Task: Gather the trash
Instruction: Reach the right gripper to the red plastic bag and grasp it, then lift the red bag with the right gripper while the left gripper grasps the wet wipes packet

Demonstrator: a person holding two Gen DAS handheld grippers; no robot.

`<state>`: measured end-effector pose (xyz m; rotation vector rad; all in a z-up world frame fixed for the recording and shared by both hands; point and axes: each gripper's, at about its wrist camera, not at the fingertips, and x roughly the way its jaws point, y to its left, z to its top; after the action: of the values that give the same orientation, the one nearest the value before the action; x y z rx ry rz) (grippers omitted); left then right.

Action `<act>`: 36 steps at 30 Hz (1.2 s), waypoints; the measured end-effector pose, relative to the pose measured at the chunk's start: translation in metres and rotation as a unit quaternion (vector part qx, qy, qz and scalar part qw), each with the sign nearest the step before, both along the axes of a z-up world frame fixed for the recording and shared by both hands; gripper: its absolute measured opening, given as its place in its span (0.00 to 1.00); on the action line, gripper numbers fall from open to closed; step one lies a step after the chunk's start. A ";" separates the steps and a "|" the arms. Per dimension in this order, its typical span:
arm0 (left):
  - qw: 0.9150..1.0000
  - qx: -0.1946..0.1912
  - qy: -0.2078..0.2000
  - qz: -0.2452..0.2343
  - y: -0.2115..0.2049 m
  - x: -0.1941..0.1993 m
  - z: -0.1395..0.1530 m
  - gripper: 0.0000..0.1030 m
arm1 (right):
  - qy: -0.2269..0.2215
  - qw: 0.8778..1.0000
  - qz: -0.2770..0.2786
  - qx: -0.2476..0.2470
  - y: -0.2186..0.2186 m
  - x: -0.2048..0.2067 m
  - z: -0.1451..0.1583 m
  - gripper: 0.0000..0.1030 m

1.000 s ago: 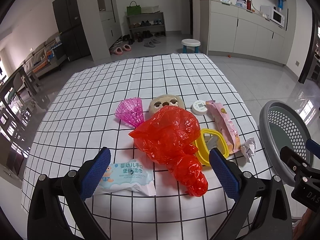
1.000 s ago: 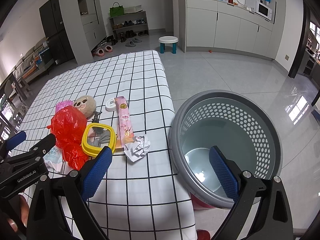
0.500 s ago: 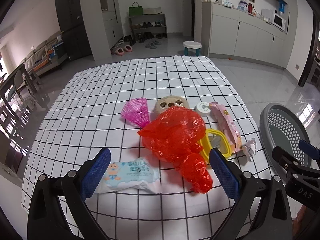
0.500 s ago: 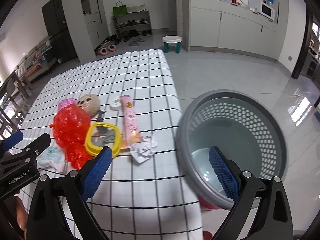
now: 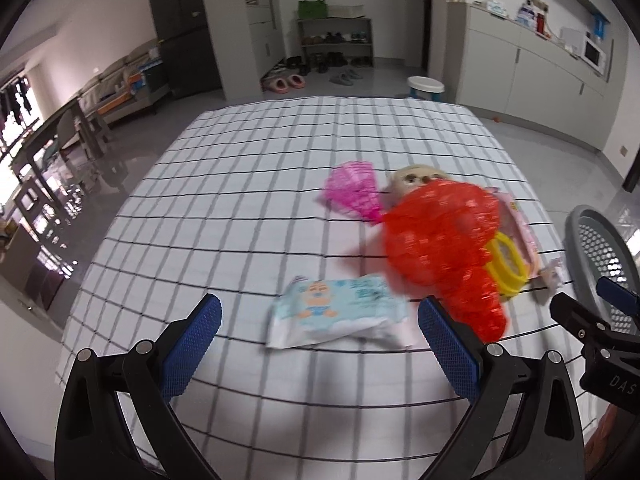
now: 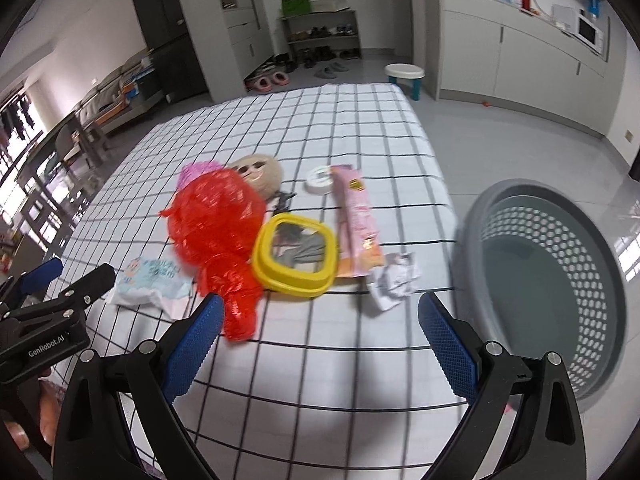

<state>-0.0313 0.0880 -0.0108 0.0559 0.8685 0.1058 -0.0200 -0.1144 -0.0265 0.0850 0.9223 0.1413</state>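
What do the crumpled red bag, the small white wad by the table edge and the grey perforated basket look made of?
Crumpled red bag: thin plastic film, apparently; it is translucent, glossy and finely creased.
Small white wad: likely paper; matte, with sharp folds and faint print.
Grey perforated basket: rigid moulded plastic by the look of it, with a smooth rim and regular round holes in the wall.

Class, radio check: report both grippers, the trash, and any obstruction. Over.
Left gripper open, empty, over wet-wipe pack. Right gripper open, empty, near crumpled paper. Red plastic bag on table; basket beside it. Nothing blocking. Over.
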 end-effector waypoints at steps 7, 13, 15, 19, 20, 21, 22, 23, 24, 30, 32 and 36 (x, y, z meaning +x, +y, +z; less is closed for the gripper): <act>1.000 0.009 0.005 0.022 0.022 -0.006 -0.006 0.94 | 0.016 1.000 0.019 0.015 0.018 0.012 -0.013 0.90; 0.999 0.012 0.010 0.028 0.031 -0.004 -0.011 0.94 | 0.030 0.999 0.029 0.025 0.035 0.026 -0.022 0.90; 0.999 0.008 0.011 0.030 0.033 -0.003 -0.010 0.94 | 0.033 0.999 0.031 0.024 0.040 0.030 -0.024 0.90; 0.999 0.000 0.012 0.031 0.037 -0.004 -0.010 0.94 | 0.043 0.998 0.035 0.020 0.050 0.038 -0.032 0.90; 0.999 -0.001 0.013 0.032 0.038 -0.004 -0.011 0.94 | 0.045 0.998 0.037 0.020 0.052 0.040 -0.034 0.90; 0.999 -0.003 0.014 0.032 0.039 -0.003 -0.011 0.94 | 0.047 0.998 0.038 0.020 0.053 0.041 -0.035 0.90; 0.999 -0.004 0.014 0.033 0.041 -0.003 -0.012 0.94 | 0.048 0.998 0.040 0.019 0.055 0.042 -0.036 0.89; 0.999 -0.004 0.014 0.033 0.042 -0.003 -0.012 0.94 | 0.047 0.998 0.041 0.015 0.058 0.043 -0.036 0.89; 0.999 -0.003 0.014 0.034 0.042 -0.004 -0.012 0.94 | 0.046 0.998 0.042 0.012 0.060 0.044 -0.036 0.89; 0.999 -0.015 0.013 0.039 0.047 -0.005 -0.012 0.94 | 0.049 0.998 0.043 0.002 0.069 0.052 -0.041 0.81; 0.999 -0.017 0.011 0.037 0.046 -0.005 -0.012 0.94 | 0.059 0.997 0.048 -0.005 0.073 0.056 -0.046 0.66; 0.999 -0.021 0.010 0.032 0.044 -0.005 -0.012 0.94 | 0.068 0.996 0.056 -0.008 0.077 0.056 -0.050 0.42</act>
<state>-0.0364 0.1320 -0.0228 -0.0107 0.8923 0.1468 0.0362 -0.0370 -0.0762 0.0285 1.0641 0.2339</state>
